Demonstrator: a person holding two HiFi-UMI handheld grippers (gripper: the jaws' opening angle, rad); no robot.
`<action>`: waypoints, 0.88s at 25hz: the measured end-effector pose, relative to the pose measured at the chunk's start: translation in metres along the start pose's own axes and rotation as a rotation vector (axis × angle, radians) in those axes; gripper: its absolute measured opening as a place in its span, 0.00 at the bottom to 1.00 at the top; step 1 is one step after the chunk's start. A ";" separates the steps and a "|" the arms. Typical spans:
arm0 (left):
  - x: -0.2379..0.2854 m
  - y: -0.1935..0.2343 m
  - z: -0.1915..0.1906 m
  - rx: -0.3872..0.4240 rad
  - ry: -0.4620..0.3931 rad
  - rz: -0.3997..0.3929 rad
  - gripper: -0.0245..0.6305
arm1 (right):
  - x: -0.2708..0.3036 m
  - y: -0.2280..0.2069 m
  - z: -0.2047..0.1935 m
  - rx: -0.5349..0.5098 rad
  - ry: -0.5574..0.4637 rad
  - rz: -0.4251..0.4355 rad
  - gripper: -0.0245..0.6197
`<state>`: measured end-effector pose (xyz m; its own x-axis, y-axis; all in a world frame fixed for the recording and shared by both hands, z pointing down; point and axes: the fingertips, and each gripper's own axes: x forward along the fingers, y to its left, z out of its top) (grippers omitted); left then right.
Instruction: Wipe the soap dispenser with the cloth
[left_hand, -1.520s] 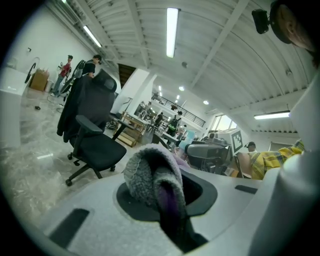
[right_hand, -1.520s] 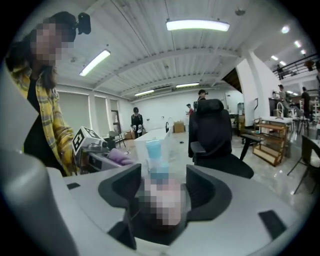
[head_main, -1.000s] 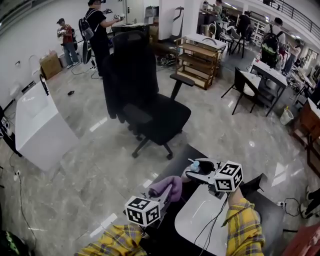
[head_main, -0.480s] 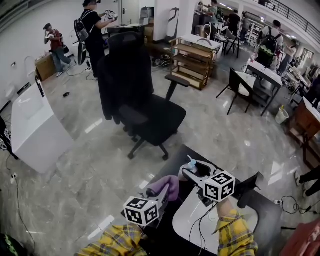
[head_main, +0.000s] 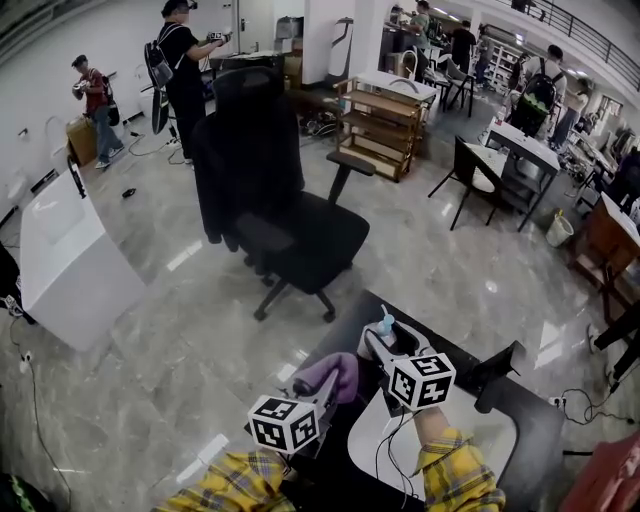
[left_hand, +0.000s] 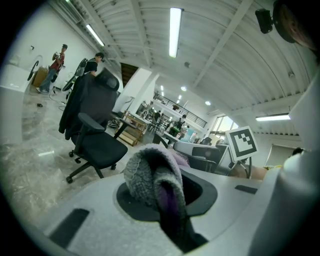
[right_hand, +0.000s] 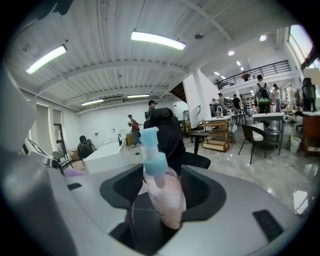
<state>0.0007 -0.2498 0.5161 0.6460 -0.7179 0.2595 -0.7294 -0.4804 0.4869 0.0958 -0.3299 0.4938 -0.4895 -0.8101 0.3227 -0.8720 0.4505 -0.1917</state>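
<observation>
The right claw (head_main: 379, 346), its jaws just closing in, grips the soap dispenser (right_hand: 162, 197), so the left claw (head_main: 333, 386), clamped on the cloth (left_hand: 150, 172), should rub firmly around its sides.

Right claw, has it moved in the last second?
Yes. The right claw, jaws just closing slightly on the pink soap bottle, swung its marker cube left over the white oval tabletop, toward the fluffy purple cloth; the blue pump barely shifted.

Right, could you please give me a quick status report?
Left gripper shut on cloth. Right gripper jaws just been closing on soap dispenser, gripped. Cloth not yet touching it; nothing in the way.
</observation>
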 end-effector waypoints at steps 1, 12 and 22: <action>-0.001 0.000 0.000 0.001 0.000 0.000 0.13 | 0.000 -0.001 0.000 0.003 -0.006 -0.020 0.40; -0.006 0.000 0.002 -0.005 -0.001 -0.013 0.13 | 0.000 -0.004 0.001 0.027 -0.035 -0.122 0.40; -0.016 0.005 0.007 -0.014 -0.001 -0.029 0.13 | -0.001 0.004 0.003 -0.045 -0.056 -0.146 0.40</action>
<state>-0.0148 -0.2447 0.5084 0.6667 -0.7042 0.2441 -0.7071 -0.4941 0.5058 0.0928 -0.3291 0.4898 -0.3569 -0.8875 0.2915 -0.9341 0.3414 -0.1043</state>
